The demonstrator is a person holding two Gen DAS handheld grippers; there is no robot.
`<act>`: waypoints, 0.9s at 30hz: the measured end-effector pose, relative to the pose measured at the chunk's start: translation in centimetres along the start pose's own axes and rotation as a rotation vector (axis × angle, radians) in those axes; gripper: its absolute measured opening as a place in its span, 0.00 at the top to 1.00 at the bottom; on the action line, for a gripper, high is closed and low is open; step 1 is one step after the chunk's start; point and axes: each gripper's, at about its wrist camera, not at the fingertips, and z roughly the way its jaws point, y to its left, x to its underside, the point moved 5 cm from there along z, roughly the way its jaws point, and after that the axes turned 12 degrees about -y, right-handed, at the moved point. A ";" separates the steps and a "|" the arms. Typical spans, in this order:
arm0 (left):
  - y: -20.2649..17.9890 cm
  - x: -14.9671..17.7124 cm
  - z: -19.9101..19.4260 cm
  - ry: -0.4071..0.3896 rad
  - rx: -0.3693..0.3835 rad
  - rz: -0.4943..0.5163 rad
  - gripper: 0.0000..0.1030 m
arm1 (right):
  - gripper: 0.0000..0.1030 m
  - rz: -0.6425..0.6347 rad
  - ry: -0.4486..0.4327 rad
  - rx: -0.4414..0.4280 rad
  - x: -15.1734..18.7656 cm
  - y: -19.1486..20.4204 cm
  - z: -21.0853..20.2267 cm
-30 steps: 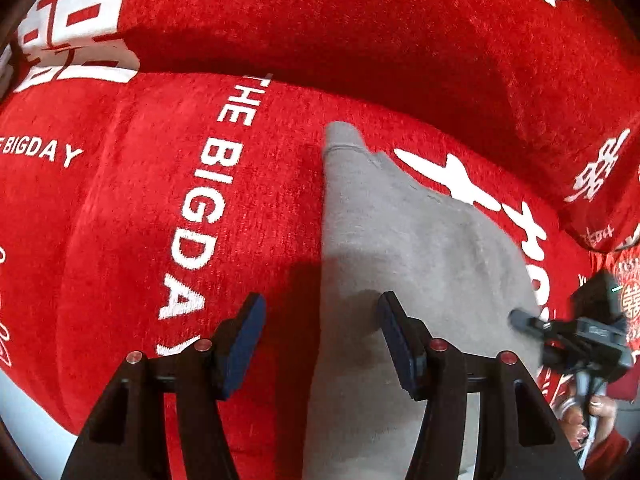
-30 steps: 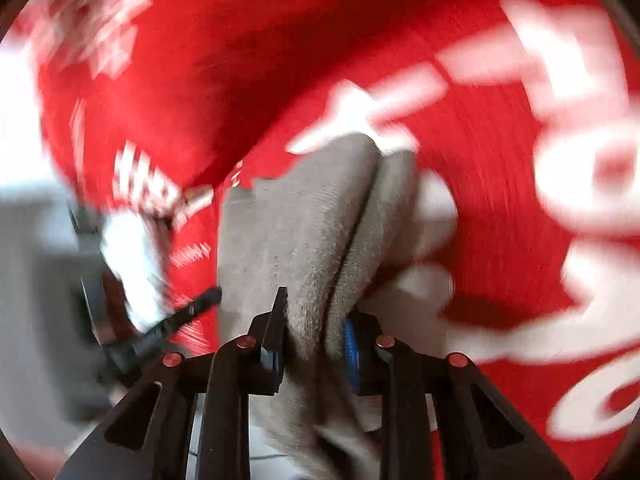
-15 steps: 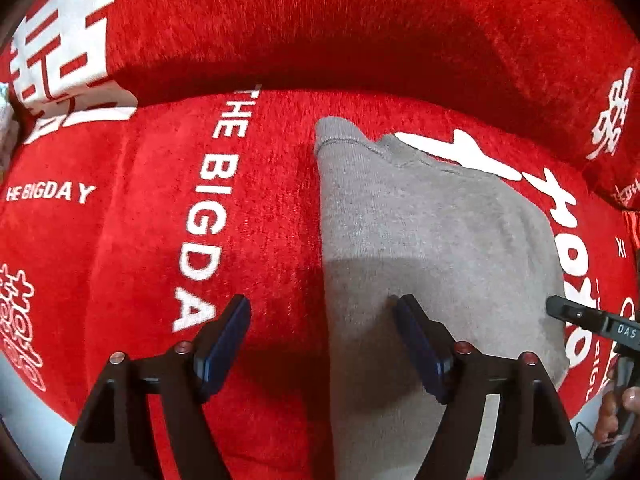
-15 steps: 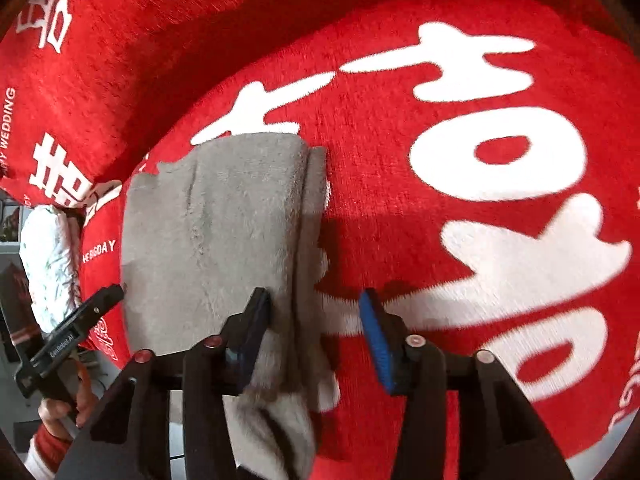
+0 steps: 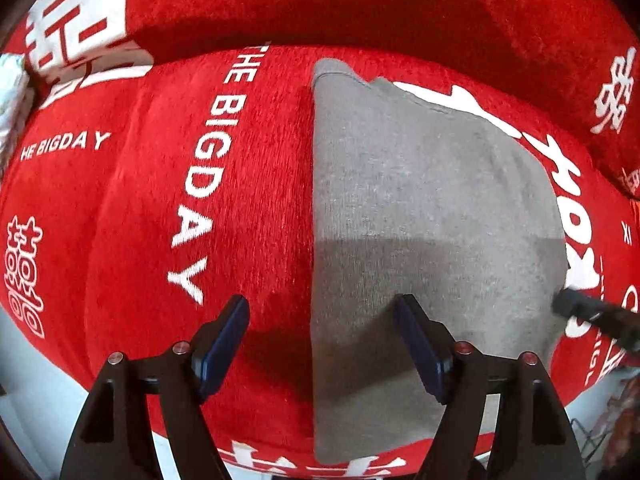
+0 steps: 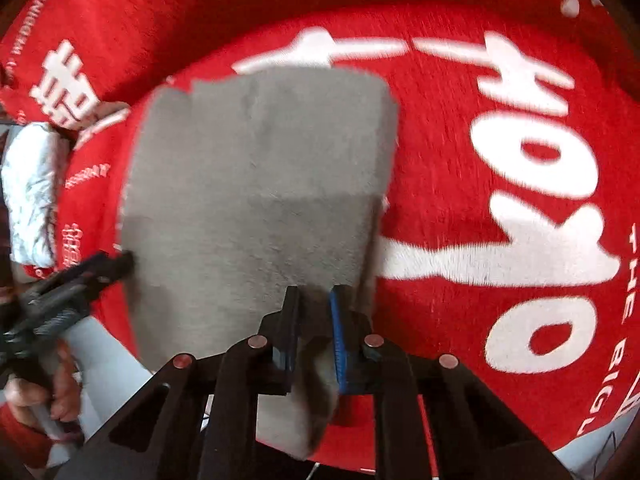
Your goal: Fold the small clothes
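A gray garment [image 5: 420, 200] lies flat on a red cushion [image 5: 140, 208], the kind with white lettering like "THE BIGDAY" printed all over it. The cushion looks like a sofa seat, with a red backrest [image 5: 360, 4] rising right behind it.

Edges first. In the left wrist view the garment's left edge is dead straight, running from the back of the cushion all the way to the front edge, where the gray fabric hangs a little over the lip. Its far end has a hemmed corner close to the crease where seat meets backrest. To the left of that edge there's lots of bare red cushion. On the right side, the cushion shows only as a narrower strip of red and white print past the garment.

The left gripper [image 5: 320, 336] hovers low with its jaws wide apart, straddling that straight left edge, one finger over red, the other over gray, nothing pinched.

The right gripper [image 6: 312, 336] has its jaws pressed together on a bunched bit of the garment's near right corner, right at the cushion's front edge. The fabric droops below the jaws there. To its right, a wide stretch of red cushion with big white characters.

No containers anywhere. A crumpled white bundle [image 6: 30, 192] sits off the cushion's left end in the right wrist view; can't tell what it is.
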 end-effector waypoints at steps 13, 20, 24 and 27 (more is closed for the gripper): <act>-0.3 0.1 0.1 0.051 -0.008 0.016 0.25 | 0.83 0.157 0.044 -0.033 0.1 -1.7 -0.9; -0.5 0.3 0.6 0.085 -0.023 0.028 0.19 | 0.83 0.170 0.061 0.003 -0.1 -1.4 -0.5; -0.2 0.5 0.7 0.096 -0.023 0.033 0.18 | 0.83 0.179 0.071 -0.004 0.3 -1.0 -1.2; -0.2 0.6 0.0 0.097 -0.025 0.053 0.18 | 0.81 0.173 0.070 -0.070 1.3 -0.2 -2.5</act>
